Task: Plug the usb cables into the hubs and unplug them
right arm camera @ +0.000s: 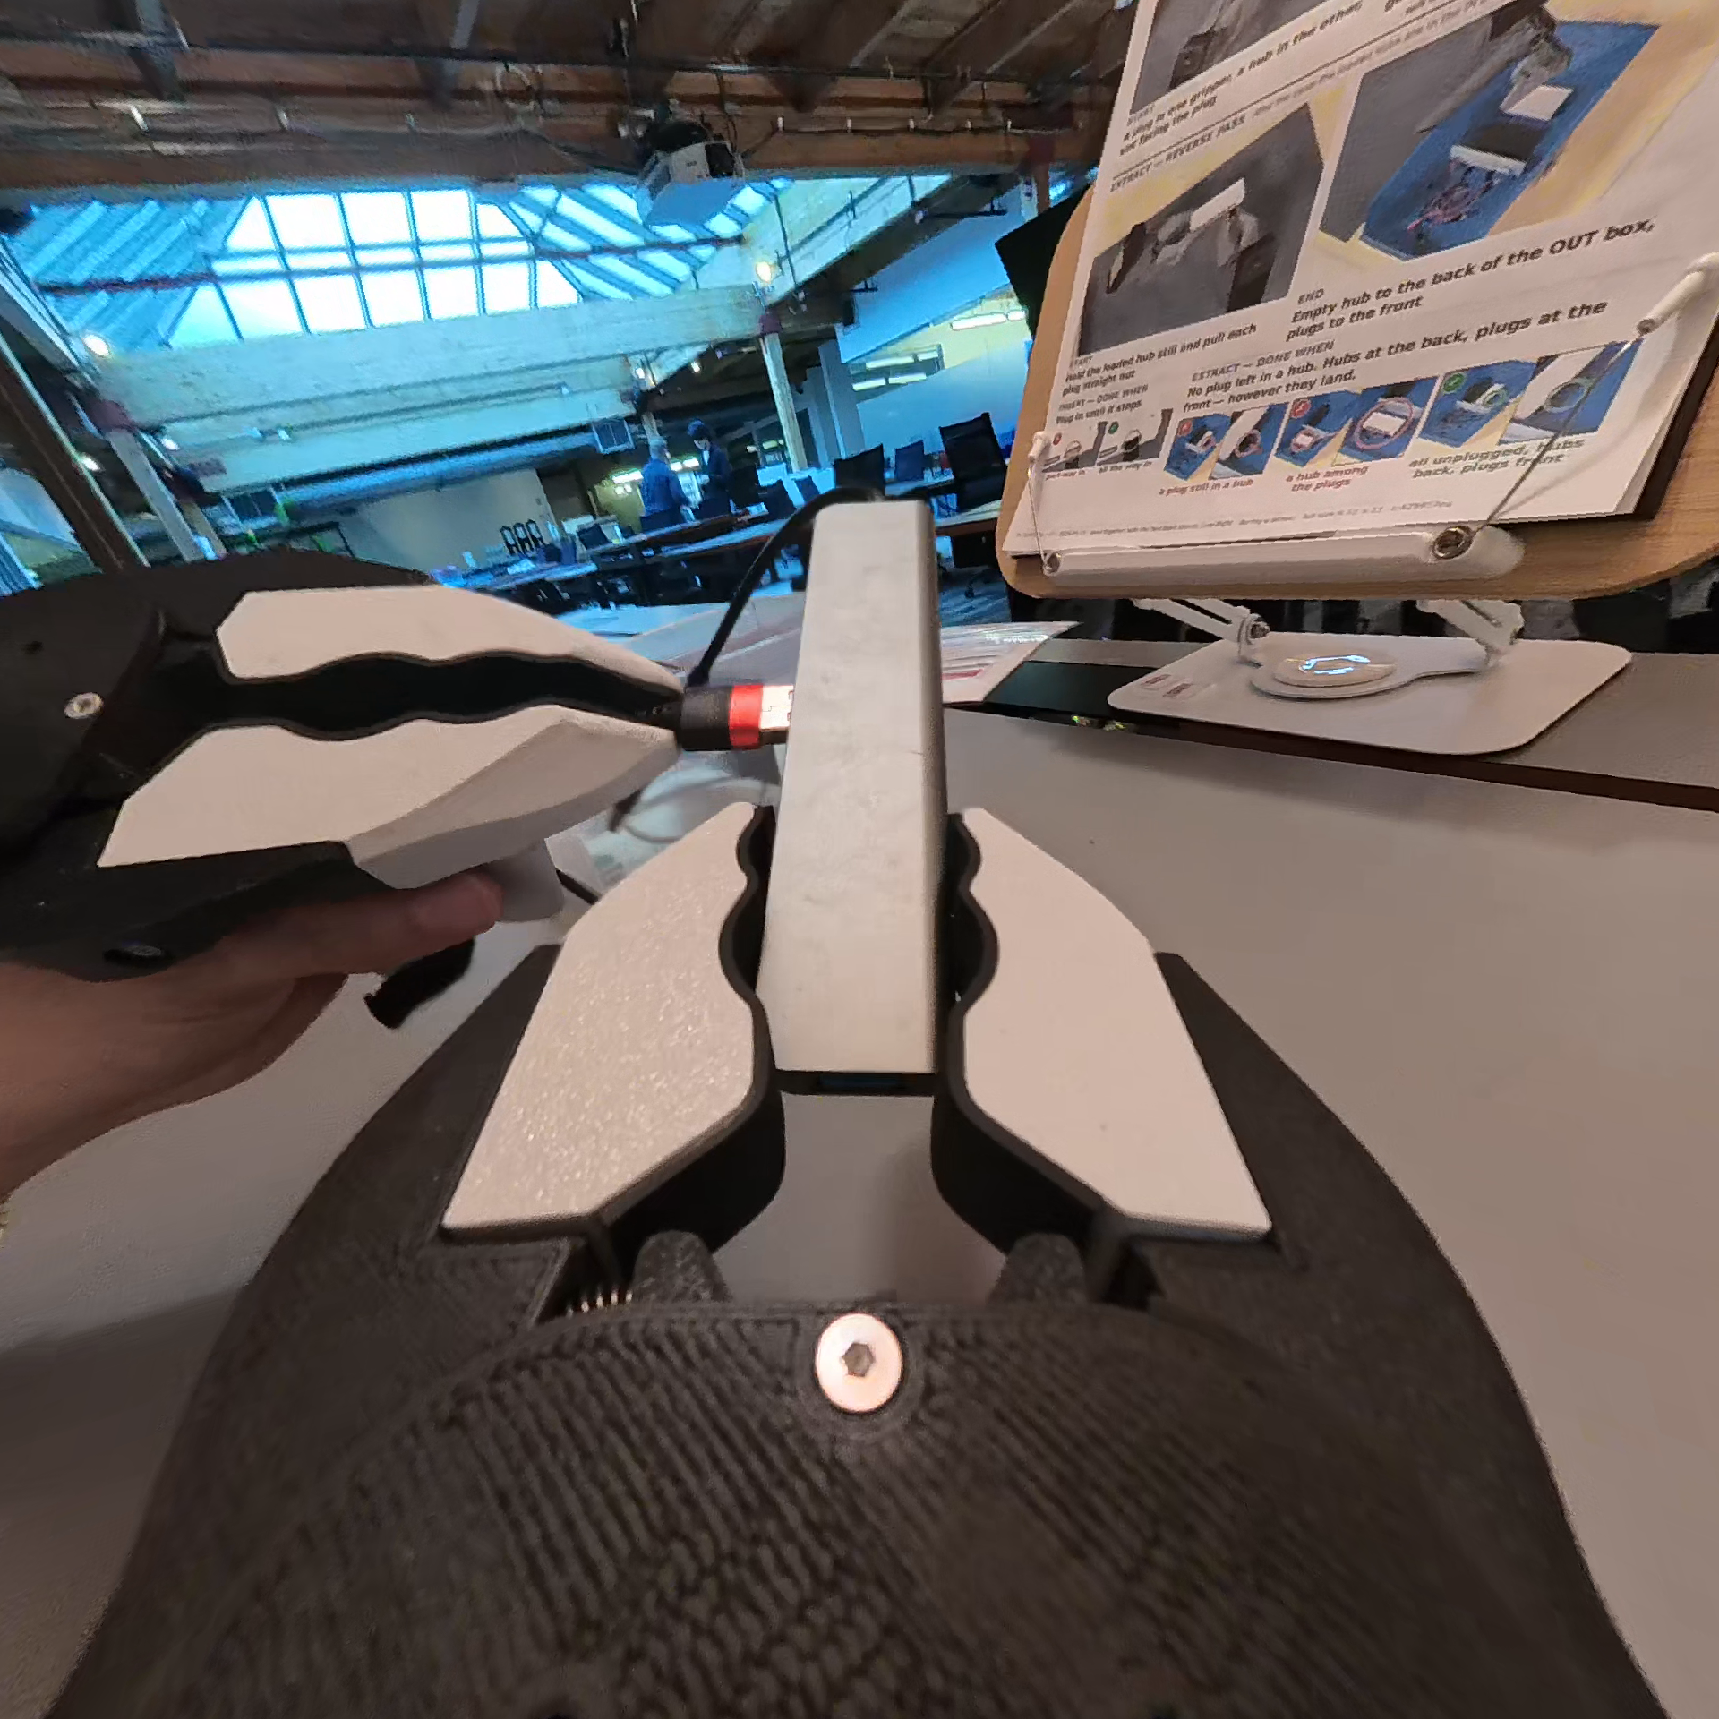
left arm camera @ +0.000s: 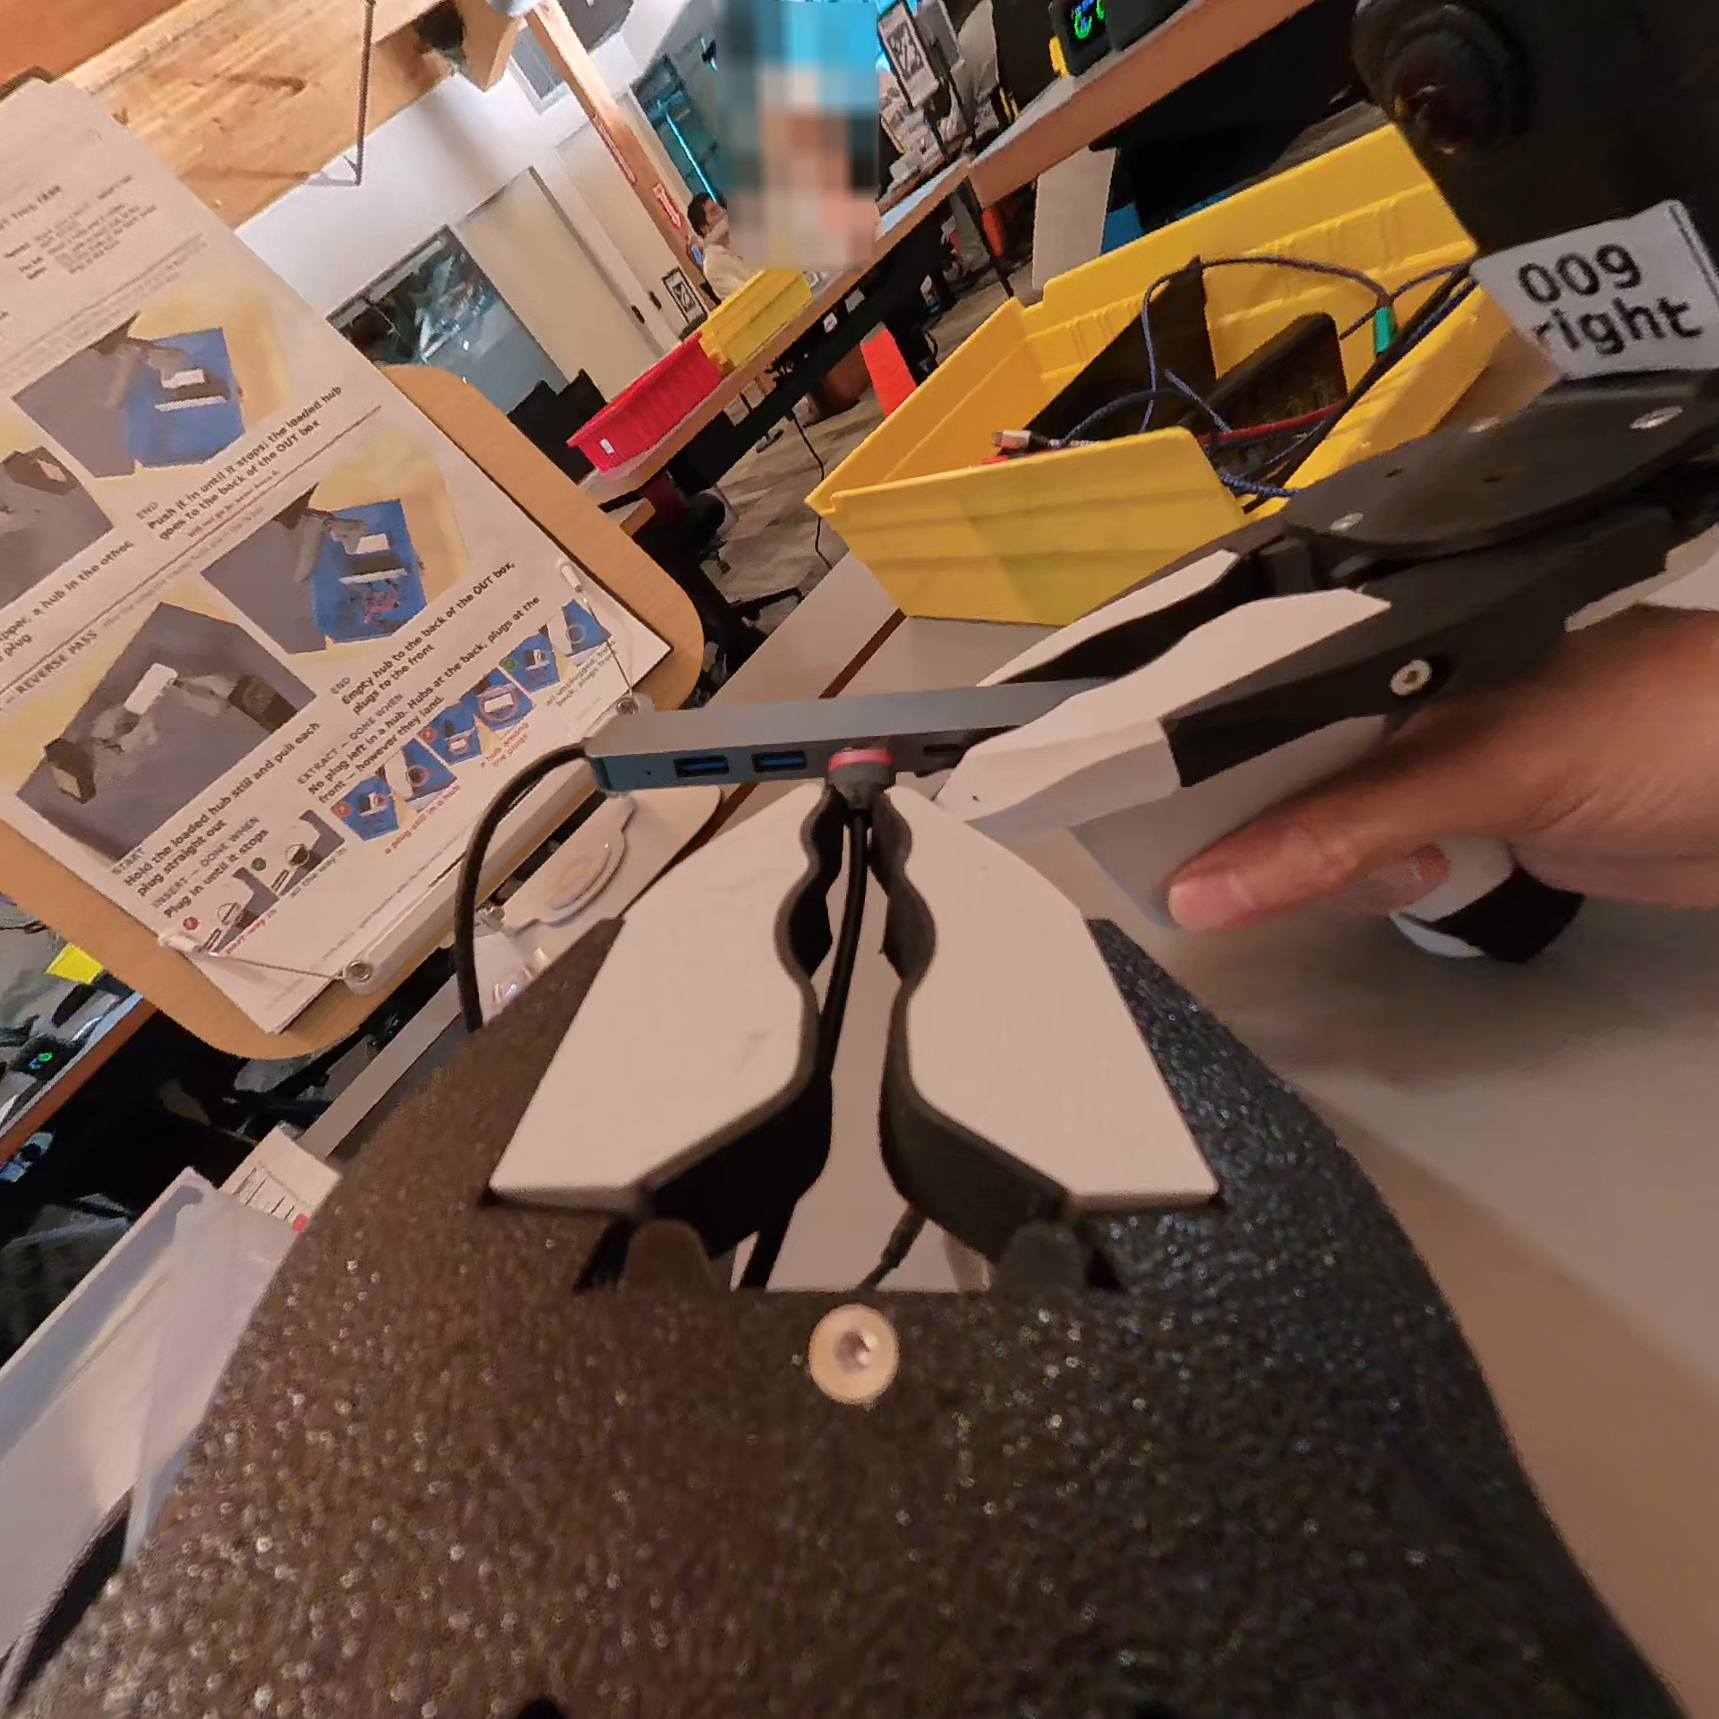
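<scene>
Left tool (left arm camera: 851, 819) nearly closed, pinching a thin black USB cable (left arm camera: 842, 939) just behind its red-ringed plug (left arm camera: 860, 765); tips meeting right at the plug's collar. Plug seated in the side of a slim grey USB hub (left arm camera: 791, 735), third port along, two blue ports free beside it toward the hub's far end. Seen from the right wrist, same plug (right arm camera: 744, 716) partly home, a strip of bare metal showing between red ring and hub (right arm camera: 860, 791) wall. Right tool (right arm camera: 856, 939) clamped across the hub's width, both pads pressed on its long sides, near end of the hub sitting deep between the fingers, far end sticking out past the tips with a black lead (left arm camera: 474, 893) trailing off and down. Both tools held in the air above a pale grey worktop (right arm camera: 1395, 1023), hub level and clear of the surface. Yellow bin (left arm camera: 1070, 521) of tangled cables close behind the right tool; instruction sheet on a wooden stand (right arm camera: 1349, 372) beyond the hub's far end, its white base (right arm camera: 1349, 688) on the worktop. Bare worktop below and to the right of the right tool.
</scene>
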